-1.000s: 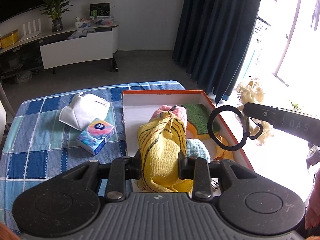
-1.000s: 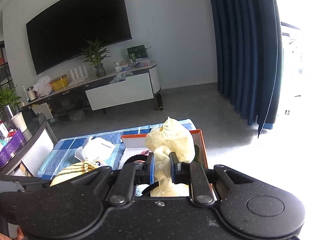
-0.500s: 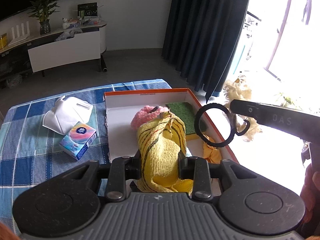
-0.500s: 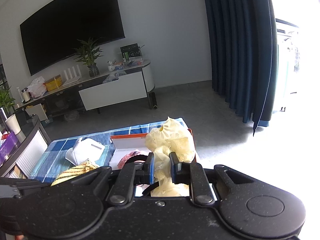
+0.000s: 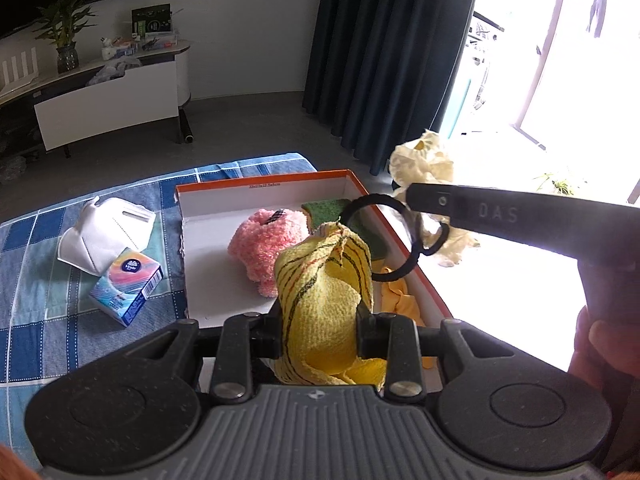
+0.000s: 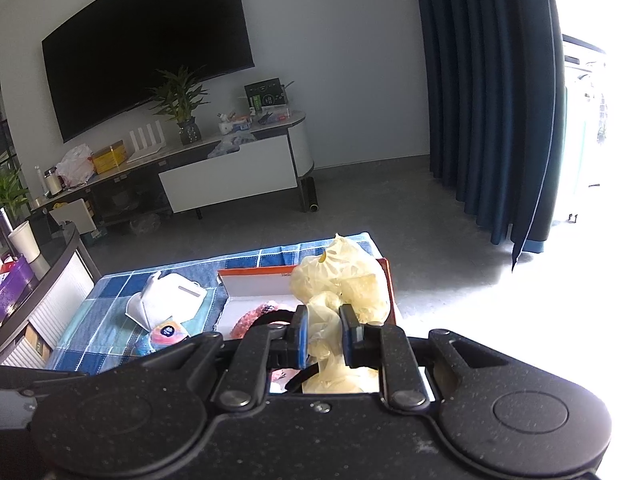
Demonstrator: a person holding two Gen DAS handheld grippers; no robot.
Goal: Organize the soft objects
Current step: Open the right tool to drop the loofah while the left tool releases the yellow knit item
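My left gripper [image 5: 319, 326] is shut on a yellow striped knitted cloth [image 5: 324, 292] and holds it above the near end of an orange-rimmed white box [image 5: 256, 190]. In the box lie a pink fluffy thing [image 5: 266, 242], a green sponge [image 5: 326, 212] and a yellow cloth [image 5: 396, 294]. My right gripper [image 6: 323, 334] is shut on a pale yellow glove [image 6: 340, 286], held above the box's right side. It shows in the left wrist view as a dark arm [image 5: 520, 216] with the glove [image 5: 424, 164] and a black ring [image 5: 376, 240] hanging beneath.
A white face mask [image 5: 104, 228] and a colourful tissue pack [image 5: 126, 286] lie on the blue checked tablecloth [image 5: 40, 300] left of the box. Beyond the table are a TV console [image 6: 224, 172], a dark curtain [image 5: 384, 60] and a bright window.
Both grippers have risen and pulled back from the box, each still holding its cloth or glove. The pink fluffy thing now shows fully in the box.
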